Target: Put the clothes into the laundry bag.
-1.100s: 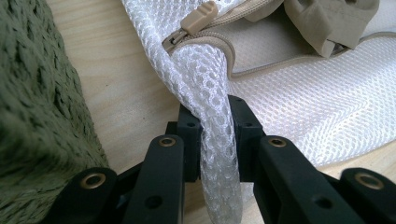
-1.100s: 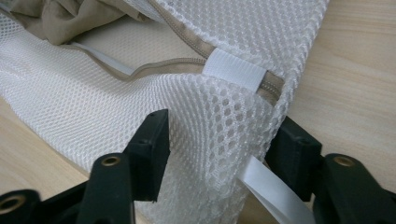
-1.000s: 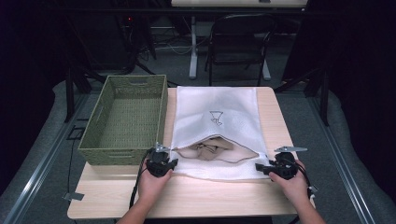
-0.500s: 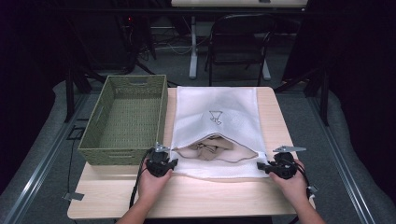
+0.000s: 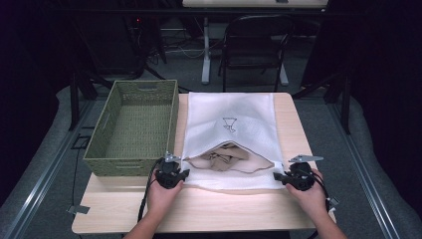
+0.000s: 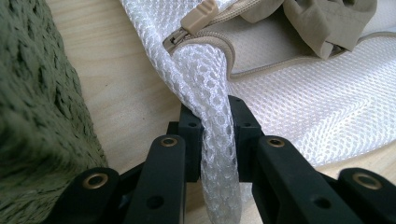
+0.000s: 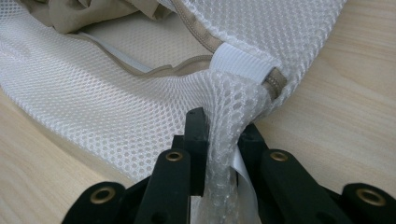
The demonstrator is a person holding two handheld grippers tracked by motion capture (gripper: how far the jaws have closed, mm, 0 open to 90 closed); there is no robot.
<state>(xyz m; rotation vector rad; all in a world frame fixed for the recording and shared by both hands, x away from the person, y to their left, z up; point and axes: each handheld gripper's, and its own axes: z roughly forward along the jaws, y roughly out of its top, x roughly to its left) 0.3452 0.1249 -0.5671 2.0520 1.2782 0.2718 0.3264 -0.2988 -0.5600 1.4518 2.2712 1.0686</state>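
The mesh bag (image 5: 229, 129) is pinched at its lower corners by the left claw (image 6: 217, 140) and right claw (image 7: 224, 140), whose jaws have just been closing on a thin fold that could be pulled free if lifted unevenly.

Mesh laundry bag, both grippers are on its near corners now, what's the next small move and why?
Probably lift both corners together. The left gripper pinches a fold of the mesh bag below the zipper pull; the right gripper's jaws have just closed on the other corner. The mouth gapes with beige clothes inside, and the green basket waits beside.
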